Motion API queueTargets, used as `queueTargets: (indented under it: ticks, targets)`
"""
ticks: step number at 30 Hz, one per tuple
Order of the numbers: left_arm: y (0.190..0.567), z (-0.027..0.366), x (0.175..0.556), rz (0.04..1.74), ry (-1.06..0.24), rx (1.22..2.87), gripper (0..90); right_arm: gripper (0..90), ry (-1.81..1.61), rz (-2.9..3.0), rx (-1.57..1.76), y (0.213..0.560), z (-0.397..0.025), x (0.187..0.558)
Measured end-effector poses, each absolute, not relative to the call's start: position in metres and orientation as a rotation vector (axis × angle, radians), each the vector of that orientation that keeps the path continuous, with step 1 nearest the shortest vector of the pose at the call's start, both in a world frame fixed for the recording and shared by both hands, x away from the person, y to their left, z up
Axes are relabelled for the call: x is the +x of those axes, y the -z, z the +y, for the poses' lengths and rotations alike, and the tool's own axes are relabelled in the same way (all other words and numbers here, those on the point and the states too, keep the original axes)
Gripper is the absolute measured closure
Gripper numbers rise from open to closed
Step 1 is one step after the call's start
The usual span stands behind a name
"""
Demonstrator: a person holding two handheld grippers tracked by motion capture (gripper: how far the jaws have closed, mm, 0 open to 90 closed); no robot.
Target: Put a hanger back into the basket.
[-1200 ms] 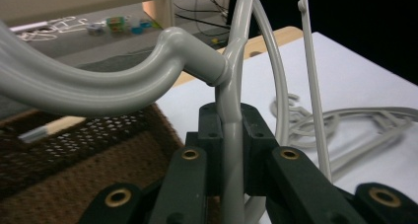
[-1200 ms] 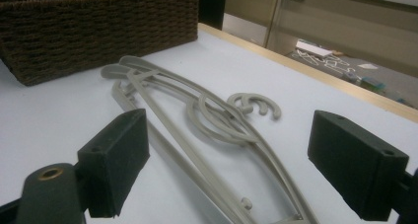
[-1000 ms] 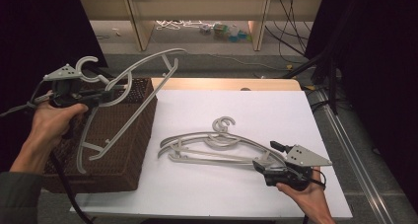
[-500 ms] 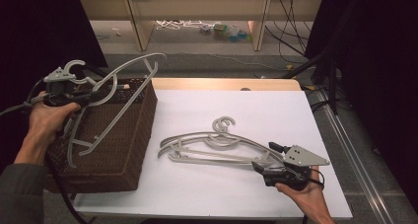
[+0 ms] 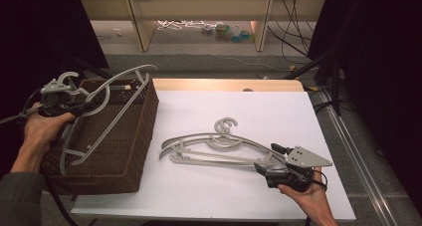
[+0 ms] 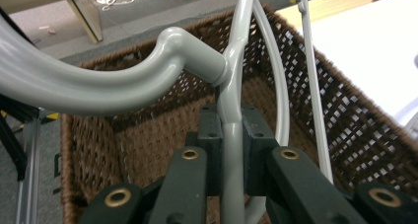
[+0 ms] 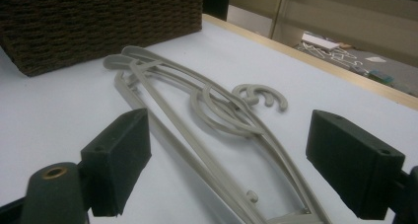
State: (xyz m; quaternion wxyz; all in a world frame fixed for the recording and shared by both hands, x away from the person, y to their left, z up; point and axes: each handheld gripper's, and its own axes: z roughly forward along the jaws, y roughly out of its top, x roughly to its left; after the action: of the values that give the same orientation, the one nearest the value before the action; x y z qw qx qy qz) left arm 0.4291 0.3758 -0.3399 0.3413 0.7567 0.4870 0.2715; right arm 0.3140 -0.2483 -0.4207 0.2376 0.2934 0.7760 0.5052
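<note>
Over the brown wicker basket (image 5: 130, 151), my left gripper (image 5: 83, 106) is shut on the neck of a grey plastic hanger (image 5: 115, 84). The hanger slants down into the basket, its lower end near the front wall. In the left gripper view the jaws (image 6: 231, 130) clamp the hanger's stem (image 6: 231, 86) just below its hook, with the basket's weave (image 6: 345, 120) behind. Two more grey hangers (image 5: 214, 145) lie stacked on the white table (image 5: 249, 99). My right gripper (image 5: 270, 159) is open at their right end. Its view shows the hangers (image 7: 207, 105) between the spread pads (image 7: 118, 160).
The basket (image 7: 98, 21) stands at the table's left edge. Beyond the table's wooden far edge (image 5: 224, 84) is a floor with cables and small items (image 5: 219, 29) between two shelf legs. A metal rail (image 5: 358, 151) runs along the right side.
My left gripper has carried its hanger left and down, so the hanger now sits lower in the basket. The right gripper and the two hangers on the table have not moved.
</note>
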Motion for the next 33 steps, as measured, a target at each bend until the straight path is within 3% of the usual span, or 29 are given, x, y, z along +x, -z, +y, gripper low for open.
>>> queueTargets:
  ticks: [10, 19, 33]
  targets:
    - [0.355, 0.380, 0.432, 1.296, -0.737, 2.047, 81.6, 18.3, -1.380, 2.136, 0.804, 0.422, -0.247, 0.314]
    - [0.366, 0.393, 0.432, 1.353, -0.722, 1.988, 81.7, 18.3, -1.381, 2.130, 0.814, 0.423, -0.248, 0.316]
    - [0.376, 0.400, 0.428, 1.320, -0.681, 2.037, 81.6, 18.3, -1.380, 2.129, 0.816, 0.424, -0.249, 0.316]
